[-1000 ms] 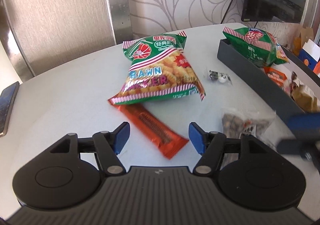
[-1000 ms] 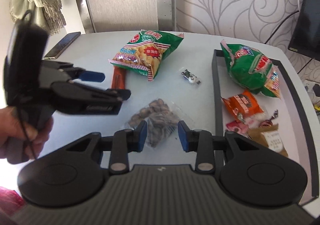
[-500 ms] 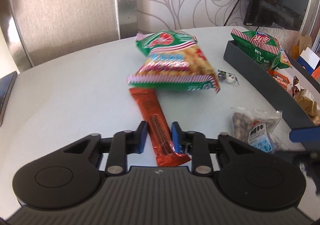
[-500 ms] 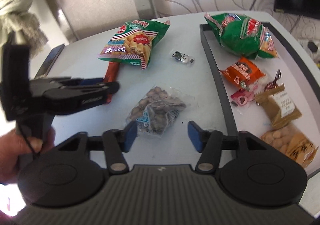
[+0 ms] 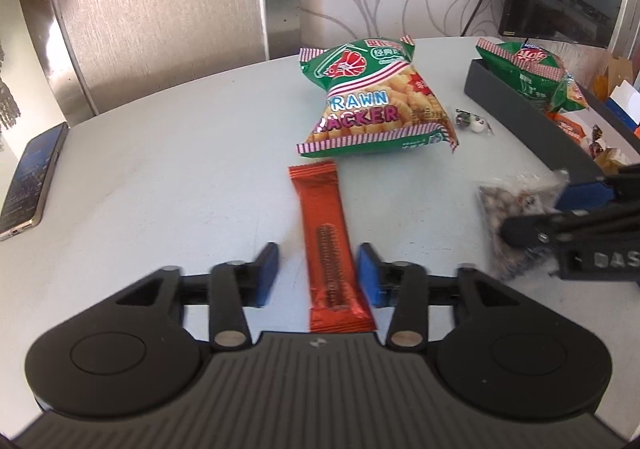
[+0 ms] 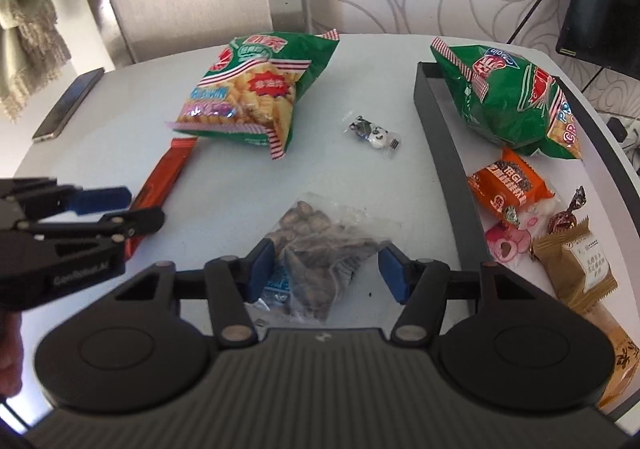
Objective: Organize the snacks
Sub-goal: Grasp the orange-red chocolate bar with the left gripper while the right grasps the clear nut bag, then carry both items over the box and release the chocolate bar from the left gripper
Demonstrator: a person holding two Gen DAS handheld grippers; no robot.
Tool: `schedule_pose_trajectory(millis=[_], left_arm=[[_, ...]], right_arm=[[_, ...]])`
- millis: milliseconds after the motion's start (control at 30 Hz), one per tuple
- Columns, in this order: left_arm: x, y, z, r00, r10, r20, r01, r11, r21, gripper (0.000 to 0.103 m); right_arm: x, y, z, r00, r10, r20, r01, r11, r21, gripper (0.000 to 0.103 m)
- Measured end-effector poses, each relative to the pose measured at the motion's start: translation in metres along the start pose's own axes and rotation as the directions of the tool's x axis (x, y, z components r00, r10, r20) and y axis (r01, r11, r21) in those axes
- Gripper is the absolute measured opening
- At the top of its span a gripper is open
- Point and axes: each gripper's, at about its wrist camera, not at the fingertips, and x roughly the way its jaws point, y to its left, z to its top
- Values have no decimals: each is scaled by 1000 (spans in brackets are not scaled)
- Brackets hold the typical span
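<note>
The pale round table (image 6: 360, 185) carried everything, and the long dark tray (image 6: 440, 153) along its right edge serves as the landmark here. Inside the tray lay a green puffed snack bag (image 6: 508, 97) at the far end, then an orange wrapped cake (image 6: 510, 183), a pink sweet, a foil-twisted chocolate and a tan biscuit packet (image 6: 576, 261) nearer the camera.

Left of the tray, out on the table, sat the green-and-red prawn cracker bag (image 5: 376, 105). Between it and the tray wall was a tiny clear panda sweet packet (image 6: 374, 135). Nearer than the cracker bag lay the long orange-red wafer bar wrapper (image 5: 328, 241), and just beside the tray wall the clear plastic bag of brown nuts (image 6: 320, 249).

The left gripper (image 5: 318, 275) had just been opening after a brief pinch half a second earlier; its blue pads stood moderately apart astride the bar's near end, the right pad close against the wrapper, the left clear of it. The bar had swung straighter and lay flat on the table, so I judged it not yet gripped.

The right gripper (image 6: 326, 269) had just been narrowing slightly around the nut bag, pads either side, not visibly pressing.

Both snacks were bracketed, and closing seemed the likely next step.
</note>
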Motion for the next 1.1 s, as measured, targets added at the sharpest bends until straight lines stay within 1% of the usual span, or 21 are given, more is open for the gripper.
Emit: schedule_pose_trajectory(millis=[67,100,133,200,267,300,333,367,400,433,467,500,533,600,633,667,733,867,1000,1100], left_arm=[[2,1,0,1000,5,-1,-5,1000,-7,70],[4,1,1,1000,4,0,-4,1000,-8,72],[5,1,1,1000,1,1,-1,1000,-6,72],[5,0,2,1000,-5,3,5,1000,1,72],[6,-1,3,1000,-16,0,16,1000,6,71],[5,0,2,1000,-31,0,31,999,4,67],[5,0,2,999,-41,3,41,999,5,65],[4,-1,1,999,-47,6,47,999,13,61],[3,-2,0,998,-56,9,56,998,20,55],[1,-2,-1,998,-63,11,62,998,25,51],[0,-3,-1,998,-70,11,69,997,30,43],[-1,-3,-1,997,-74,10,74,997,34,37],[-2,-3,-2,997,-80,8,80,996,35,35],[-3,-2,-2,996,-88,1,88,996,35,30],[-4,-1,-2,996,-90,-3,90,995,36,28],[-5,-1,-3,996,-88,-6,88,995,40,25],[-8,0,-5,996,-88,-13,88,995,39,25],[-14,-1,-10,996,-87,-9,88,995,51,25],[-22,-6,-11,997,-74,20,72,994,87,25],[-29,-10,-9,996,-73,48,67,991,113,25]], right_arm=[[-2,-4,-3,1000,6,-4,-6,999,35,61],[-3,-5,-4,1000,-1,-7,1,999,52,62],[-4,-5,-5,1000,-13,-6,13,998,62,68],[-6,-5,-8,999,-41,-14,42,997,64,74],[-8,-6,-9,999,-29,-23,31,995,98,74],[-9,-7,-10,999,-16,-29,19,992,123,74],[-10,-6,-12,999,-4,-35,9,989,147,74],[-10,-5,-12,999,1,-35,4,987,160,74],[-9,-2,-12,999,3,-36,2,988,158,74],[-9,2,-13,1000,6,-29,-2,991,137,73],[-8,6,-12,1000,5,-20,-3,995,103,73],[-9,10,-13,1000,5,-7,-4,998,66,69],[-9,12,-12,1000,11,2,-11,999,36,57],[-10,13,-11,1000,23,-2,-23,999,24,43],[-12,14,-12,1000,30,-1,-30,999,15,41],[-14,16,-13,999,34,-1,-34,999,-2,40],[-20,20,-17,999,35,5,-35,999,-24,39],[-38,30,-23,998,22,54,-17,997,-78,38],[-53,40,-27,995,-5,95,19,990,-141,38],[-65,44,-31,992,-20,123,39,987,-158,38]])
